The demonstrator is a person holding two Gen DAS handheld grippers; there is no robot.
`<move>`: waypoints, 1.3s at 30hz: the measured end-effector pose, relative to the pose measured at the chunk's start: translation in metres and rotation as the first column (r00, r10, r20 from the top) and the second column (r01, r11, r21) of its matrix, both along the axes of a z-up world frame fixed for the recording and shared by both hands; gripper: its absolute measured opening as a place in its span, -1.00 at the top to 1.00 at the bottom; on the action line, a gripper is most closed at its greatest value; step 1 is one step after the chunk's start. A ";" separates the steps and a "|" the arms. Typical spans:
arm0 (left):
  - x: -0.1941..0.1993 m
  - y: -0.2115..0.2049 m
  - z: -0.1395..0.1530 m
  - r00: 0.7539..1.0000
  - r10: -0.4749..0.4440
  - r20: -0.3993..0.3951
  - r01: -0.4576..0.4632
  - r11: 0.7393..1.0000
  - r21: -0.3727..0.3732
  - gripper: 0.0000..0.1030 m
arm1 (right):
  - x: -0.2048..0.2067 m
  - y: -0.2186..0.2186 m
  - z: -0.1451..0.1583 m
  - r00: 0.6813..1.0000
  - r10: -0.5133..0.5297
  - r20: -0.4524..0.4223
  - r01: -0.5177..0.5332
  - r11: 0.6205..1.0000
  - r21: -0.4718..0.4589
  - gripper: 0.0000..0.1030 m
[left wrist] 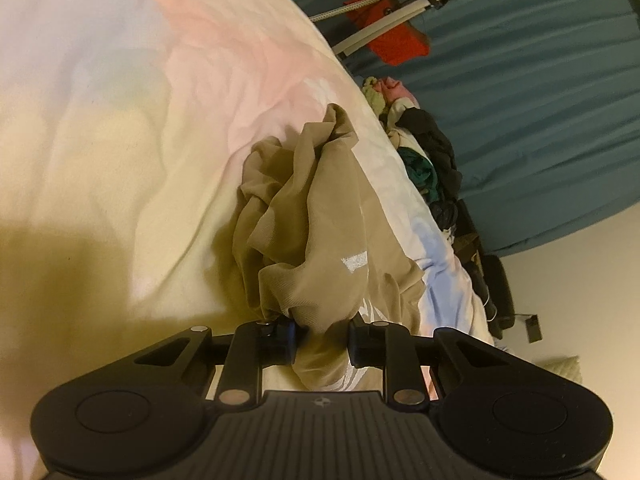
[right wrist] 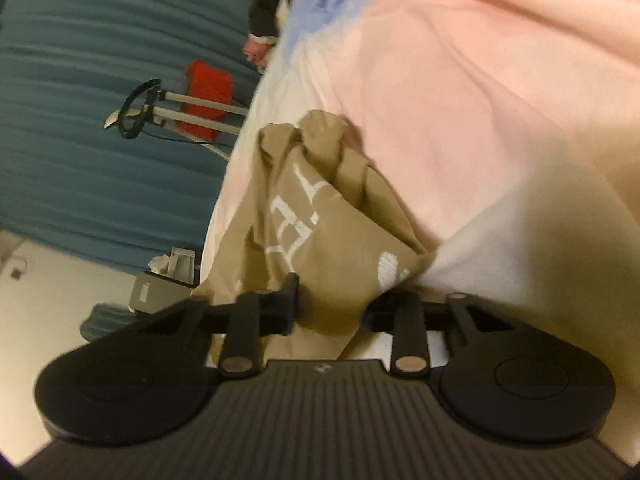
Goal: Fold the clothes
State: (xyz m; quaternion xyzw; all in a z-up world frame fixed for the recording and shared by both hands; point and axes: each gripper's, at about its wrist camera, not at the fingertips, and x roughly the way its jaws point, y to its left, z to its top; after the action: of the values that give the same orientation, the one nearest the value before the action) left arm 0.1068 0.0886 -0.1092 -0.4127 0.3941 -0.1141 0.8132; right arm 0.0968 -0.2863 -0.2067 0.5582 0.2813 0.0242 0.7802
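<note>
We're holding one tan garment (left wrist: 320, 232) with two grippers. Left gripper (left wrist: 322, 340) is pinching a bunched fold of it between both fingers, nearest the camera; right gripper (right wrist: 332, 308) is pinching another part of it, the cloth passing down between its fingers. The garment is hanging crumpled just above or on the bedsheet (left wrist: 120, 140), can't tell if touching. White printed lettering (right wrist: 296, 216) is showing on it in the right wrist view, one small white patch (left wrist: 354, 261) in the left wrist view.

Farther out, at the bed's right edge in the left wrist view, one pile of mixed clothes (left wrist: 424, 152) is sitting, dark, green and pink items, count unclear. Beyond it, one metal-legged stand (left wrist: 404, 12) is standing against the teal curtain (left wrist: 540, 100), with one red cloth (left wrist: 396, 36) behind it. Right wrist view is blurred.
</note>
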 end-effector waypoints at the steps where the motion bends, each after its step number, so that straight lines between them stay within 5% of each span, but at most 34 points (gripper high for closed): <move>1: -0.001 0.000 0.001 1.000 -0.003 0.002 0.003 1.000 0.001 0.53 | -0.001 0.001 0.003 1.000 -0.001 0.014 0.002 1.000 -0.018 0.59; 11: -0.017 -0.010 0.045 0.994 -0.107 -0.016 0.103 0.982 -0.156 0.54 | -0.057 -0.019 0.066 0.972 -0.131 0.194 0.138 0.990 -0.021 0.65; 17: 0.003 -0.063 0.092 0.982 -0.185 -0.048 0.177 0.975 -0.135 0.54 | -0.069 -0.056 0.110 0.954 -0.203 0.219 0.222 0.973 -0.064 0.65; 23: 0.067 -0.161 0.128 0.967 -0.246 -0.064 0.244 0.969 -0.036 0.54 | -0.025 -0.126 0.129 0.947 -0.276 0.166 0.288 0.956 -0.054 0.65; 26: 0.113 -0.218 0.147 0.956 -0.293 -0.027 0.293 0.956 -0.001 0.54 | 0.014 -0.164 0.146 0.930 -0.305 0.206 0.334 0.935 -0.120 0.66; 30: 0.167 -0.281 0.162 0.939 -0.330 0.091 0.336 0.941 -0.049 0.54 | 0.060 -0.218 0.169 0.900 -0.342 0.269 0.390 0.908 -0.150 0.66; 34: 0.200 -0.328 0.144 0.919 -0.357 0.166 0.367 0.930 -0.030 0.54 | 0.092 -0.245 0.157 0.892 -0.339 0.299 0.414 0.879 -0.236 0.66; 39: 0.205 -0.338 0.064 0.898 -0.430 0.086 0.424 0.902 0.084 0.54 | 0.104 -0.251 0.084 0.933 -0.322 0.163 0.357 0.885 -0.298 0.66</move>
State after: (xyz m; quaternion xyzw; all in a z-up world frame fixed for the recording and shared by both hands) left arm 0.3114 -0.2498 -0.0449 -0.2839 0.4362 -0.2982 0.8001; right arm 0.2007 -0.5368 -0.1223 0.4615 0.1364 -0.1287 0.8671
